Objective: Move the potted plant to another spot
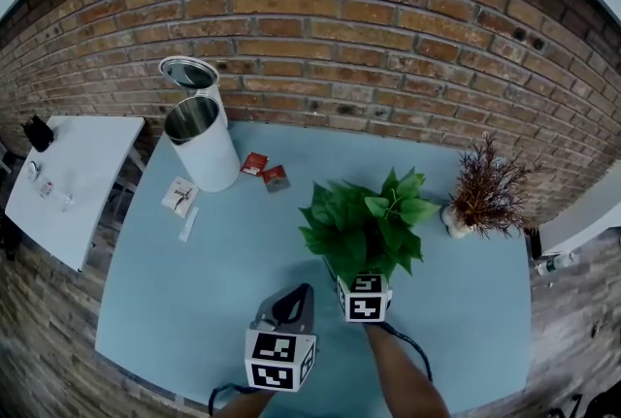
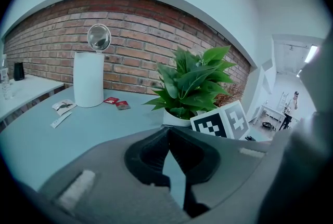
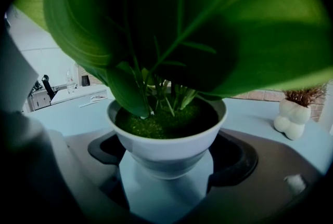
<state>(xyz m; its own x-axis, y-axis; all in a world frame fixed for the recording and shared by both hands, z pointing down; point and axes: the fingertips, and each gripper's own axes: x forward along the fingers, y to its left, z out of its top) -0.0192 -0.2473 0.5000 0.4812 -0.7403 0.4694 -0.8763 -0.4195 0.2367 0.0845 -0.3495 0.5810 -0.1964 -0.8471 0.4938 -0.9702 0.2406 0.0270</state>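
Note:
The potted plant (image 1: pixel 367 217), broad green leaves in a white bowl-shaped pot (image 3: pixel 166 147), stands near the middle of the pale blue table (image 1: pixel 194 290). My right gripper (image 1: pixel 362 276) reaches in under the leaves from the near side. In the right gripper view the pot fills the space between the jaws, whose black pads (image 3: pixel 101 150) press against both lower sides of it. The fingertips are hidden behind the pot. My left gripper (image 1: pixel 302 292) hovers to the left of the plant, shut and holding nothing. In the left gripper view the plant (image 2: pixel 190 82) is ahead and to the right.
A white bin (image 1: pixel 202 146) with its round lid up stands at the back left. Red packets (image 1: pixel 265 171) and white packets (image 1: pixel 180 197) lie beside it. A dried brown plant in a white vase (image 1: pixel 481 191) is at the right. A brick wall (image 1: pixel 369 48) backs the table; a white side table (image 1: pixel 68 178) is left.

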